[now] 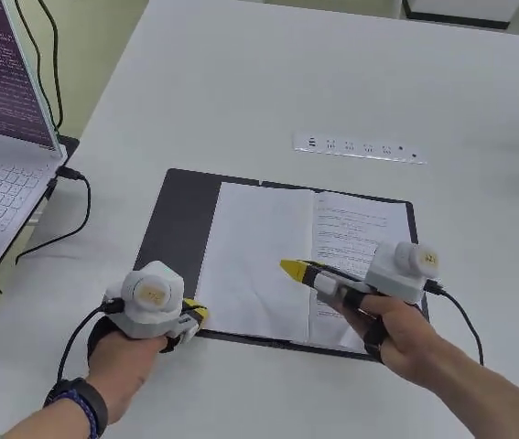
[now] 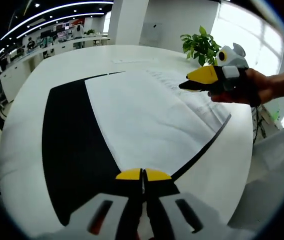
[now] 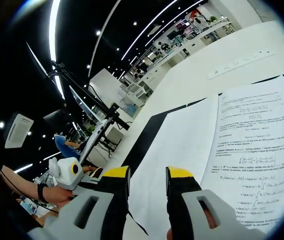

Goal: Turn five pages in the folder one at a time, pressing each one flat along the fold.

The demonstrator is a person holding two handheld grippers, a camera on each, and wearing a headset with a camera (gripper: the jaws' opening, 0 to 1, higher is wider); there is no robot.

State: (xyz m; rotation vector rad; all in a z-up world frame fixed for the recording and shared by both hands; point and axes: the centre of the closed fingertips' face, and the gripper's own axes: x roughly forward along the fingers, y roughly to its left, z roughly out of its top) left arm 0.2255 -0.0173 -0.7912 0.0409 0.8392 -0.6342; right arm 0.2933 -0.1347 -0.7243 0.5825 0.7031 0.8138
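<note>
Right hand-held gripper (image 1: pixel 290 268) — white, yellow-tipped, black cable (image 1: pixel 461 316)

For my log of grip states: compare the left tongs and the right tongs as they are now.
The left tongs are shut, tips together; the right tongs stand open with a gap. The left tongs sit at the folder's near edge; the right tongs reach over the blank page near the fold. Both have yellow tips and are hand-held.
</note>
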